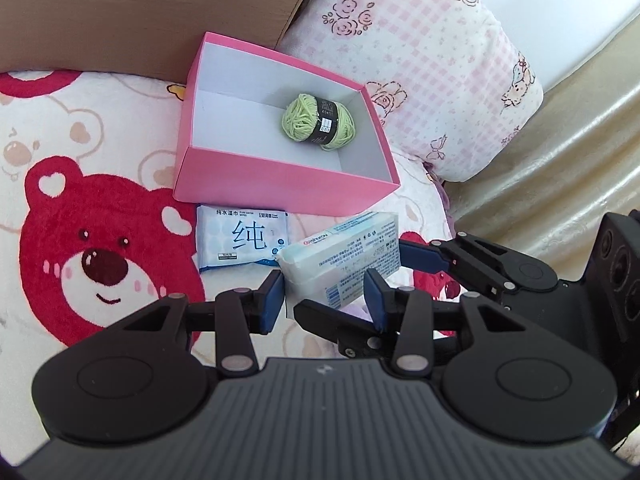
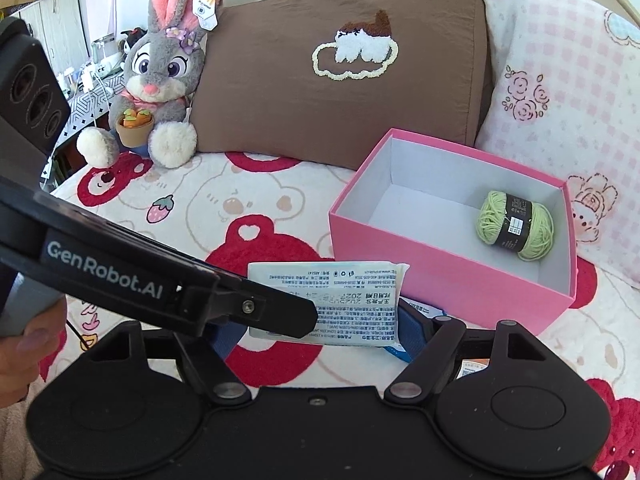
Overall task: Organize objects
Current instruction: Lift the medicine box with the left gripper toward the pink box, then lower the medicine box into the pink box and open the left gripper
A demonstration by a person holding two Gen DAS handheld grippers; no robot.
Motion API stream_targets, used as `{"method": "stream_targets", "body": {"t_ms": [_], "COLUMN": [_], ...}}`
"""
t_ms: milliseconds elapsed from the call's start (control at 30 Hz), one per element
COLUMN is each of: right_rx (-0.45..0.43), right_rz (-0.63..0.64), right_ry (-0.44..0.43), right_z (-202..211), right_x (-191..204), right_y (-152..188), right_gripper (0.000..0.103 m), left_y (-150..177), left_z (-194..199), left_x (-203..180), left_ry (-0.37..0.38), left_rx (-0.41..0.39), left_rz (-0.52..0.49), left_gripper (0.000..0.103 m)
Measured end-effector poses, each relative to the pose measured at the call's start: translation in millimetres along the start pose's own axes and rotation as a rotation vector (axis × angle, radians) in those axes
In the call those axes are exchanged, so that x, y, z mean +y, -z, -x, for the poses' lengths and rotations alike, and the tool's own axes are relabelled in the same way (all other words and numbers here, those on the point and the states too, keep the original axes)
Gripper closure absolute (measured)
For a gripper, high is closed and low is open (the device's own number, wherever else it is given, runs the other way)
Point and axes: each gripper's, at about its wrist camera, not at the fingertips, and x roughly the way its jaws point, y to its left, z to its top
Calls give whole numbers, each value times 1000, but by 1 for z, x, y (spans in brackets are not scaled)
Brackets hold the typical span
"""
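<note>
Left gripper point(image 1: 324, 292): we have its blue pads clamped across the narrow width of the tissue pack point(image 1: 344, 262), so the soft pack cannot slip.
Right gripper point(image 2: 320, 330): its jaws are spread wide along the pack's long sides and appear pressed on it, our second hold against sagging; the left gripper's finger crosses in front and hides part of the contact.
Tissue pack: held off the bear-print blanket point(image 1: 100, 240) between both tools, printed back toward the right wrist camera, just short of the box.
Wet wipes packet point(image 1: 242, 243): flat on the blanket beside the box's near wall, untouched; we judge it next.
Pink box point(image 1: 280, 180): open, our sorting place.
Green yarn ball point(image 1: 318, 122): already inside, toward one end, leaving floor free.
Pillows point(image 2: 340, 80): behind, bracing the box.
</note>
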Motion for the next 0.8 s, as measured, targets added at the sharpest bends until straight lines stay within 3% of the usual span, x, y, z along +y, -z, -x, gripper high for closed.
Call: {"method": "stream_targets", "body": {"t_ms": [267,467,800], "right_rx": [-20,20,28], "right_rz": [45,91,47], "right_ry": [19,24,-22], "right_z": [4,0,-20], "right_x": [-10,-27,-73], "right_y": [-22,-45,-72], "right_gripper": [23,23,22], "left_y": [-29,-47,-85], "left_z": [-7,-15,-41], "left_x": [-18,-22,-24], "left_ry": [-31,-18,-30], "left_rx": [-7,-32,-59], "left_rz": [-37,-15,-11], "left_gripper": [62,62,62]}}
